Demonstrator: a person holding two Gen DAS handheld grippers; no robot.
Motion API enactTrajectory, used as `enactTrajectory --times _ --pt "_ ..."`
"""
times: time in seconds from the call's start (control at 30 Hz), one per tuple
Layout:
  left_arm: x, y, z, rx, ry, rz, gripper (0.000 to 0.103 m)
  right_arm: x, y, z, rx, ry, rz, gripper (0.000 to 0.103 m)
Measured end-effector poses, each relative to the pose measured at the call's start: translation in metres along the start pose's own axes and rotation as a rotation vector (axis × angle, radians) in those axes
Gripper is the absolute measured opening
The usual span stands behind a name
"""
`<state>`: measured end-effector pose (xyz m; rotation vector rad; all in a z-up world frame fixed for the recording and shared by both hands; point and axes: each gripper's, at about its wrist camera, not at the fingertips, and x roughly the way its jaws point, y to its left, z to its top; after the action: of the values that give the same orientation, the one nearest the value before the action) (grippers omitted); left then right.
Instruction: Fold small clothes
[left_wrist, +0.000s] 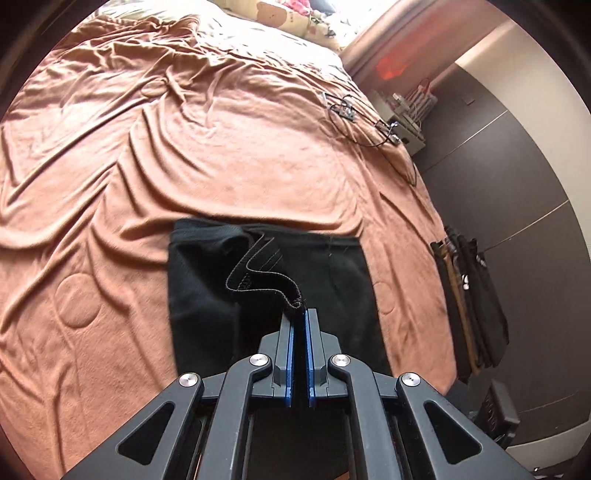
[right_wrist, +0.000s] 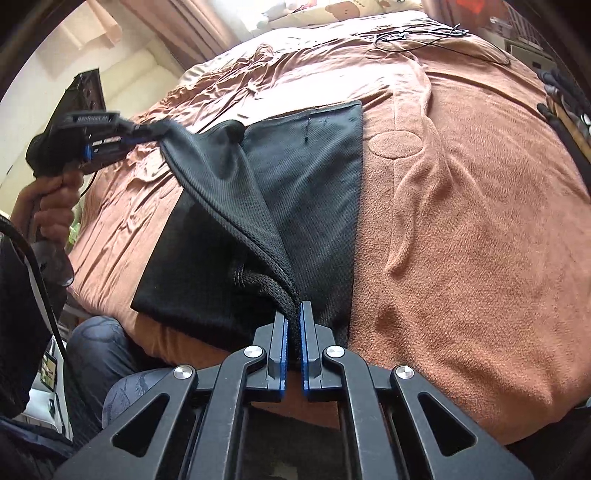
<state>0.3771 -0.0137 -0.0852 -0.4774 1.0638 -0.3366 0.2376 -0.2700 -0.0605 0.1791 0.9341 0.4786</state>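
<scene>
A small black mesh garment (right_wrist: 314, 177) lies on the brown bedspread (right_wrist: 461, 221), partly folded. In the left wrist view the same black garment (left_wrist: 207, 295) shows a stitched hem rising to my left gripper (left_wrist: 299, 310), which is shut on that hem corner. My right gripper (right_wrist: 294, 308) is shut on the near edge of the raised flap. In the right wrist view the left gripper (right_wrist: 147, 129) appears at the far left, held by a hand (right_wrist: 51, 206), lifting the other end of the flap off the bed.
Black cables and small devices (left_wrist: 354, 118) lie on the bedspread (left_wrist: 221, 147) near its far right edge. Dark clothes hang (left_wrist: 472, 295) beside the bed. Pillows (left_wrist: 295, 14) sit at the head. A person's knees (right_wrist: 99, 354) are at the bed's near edge.
</scene>
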Motion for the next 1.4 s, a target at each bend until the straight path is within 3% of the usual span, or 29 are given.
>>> enactTrajectory --times 0.5,1.4 --pt "0.062 -0.043 0.032 0.034 0.038 -0.029 0.005 0.01 -0.016 -0.009 0.078 0.019 0.02 0.002" --pt "0.167 -0.064 0.07 0.055 0.171 -0.093 0.005 0.012 -0.022 -0.019 0.15 0.002 0.041 0.002"
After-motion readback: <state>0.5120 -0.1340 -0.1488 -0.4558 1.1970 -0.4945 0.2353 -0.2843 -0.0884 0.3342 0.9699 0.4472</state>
